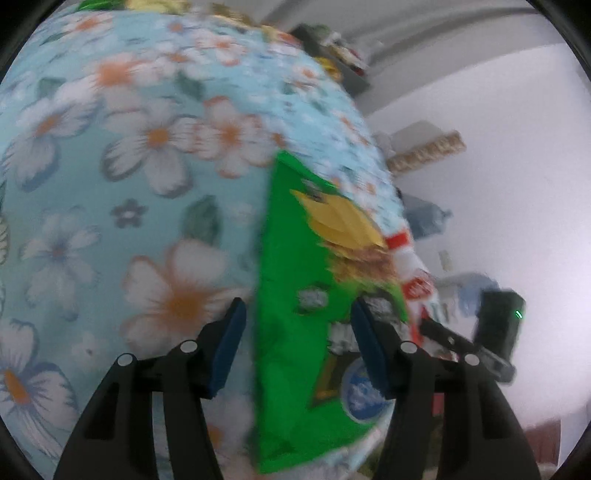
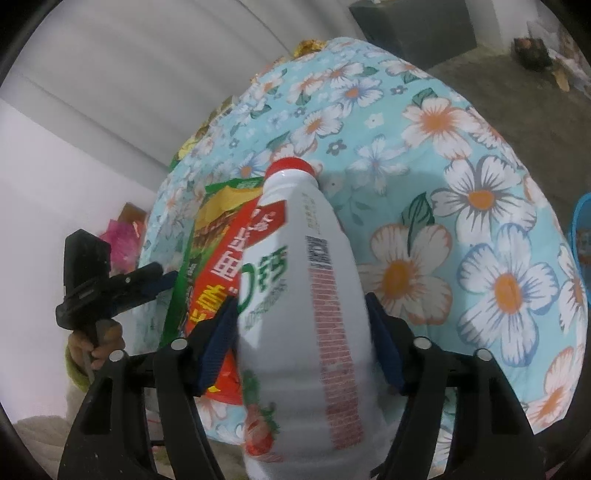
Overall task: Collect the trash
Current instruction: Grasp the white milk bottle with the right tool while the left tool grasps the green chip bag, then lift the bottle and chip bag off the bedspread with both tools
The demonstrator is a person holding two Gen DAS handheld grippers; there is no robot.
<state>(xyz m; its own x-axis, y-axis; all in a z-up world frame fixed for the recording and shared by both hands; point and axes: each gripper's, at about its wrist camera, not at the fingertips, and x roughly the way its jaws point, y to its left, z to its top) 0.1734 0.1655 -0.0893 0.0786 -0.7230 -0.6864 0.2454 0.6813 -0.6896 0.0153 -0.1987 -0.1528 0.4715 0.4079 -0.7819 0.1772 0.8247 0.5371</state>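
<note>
A green snack bag (image 1: 295, 325) lies on the floral tablecloth (image 1: 129, 184) near the table's edge. My left gripper (image 1: 297, 343) is open, its blue pads either side of the bag's lower half, not closed on it. My right gripper (image 2: 301, 343) is shut on a white milk bottle (image 2: 303, 295) with a red cap, held over the table. The bottle's red and white side (image 1: 412, 273) shows just past the bag in the left wrist view. The green bag (image 2: 207, 236) and the left gripper (image 2: 147, 284) show to the bottle's left in the right wrist view.
The round table carries the blue floral cloth (image 2: 461, 221). More wrappers (image 2: 199, 136) lie along its far edge. A dark box (image 2: 410, 33) and clutter (image 2: 535, 55) sit on the floor beyond. A blue bin rim (image 2: 580, 229) shows at far right.
</note>
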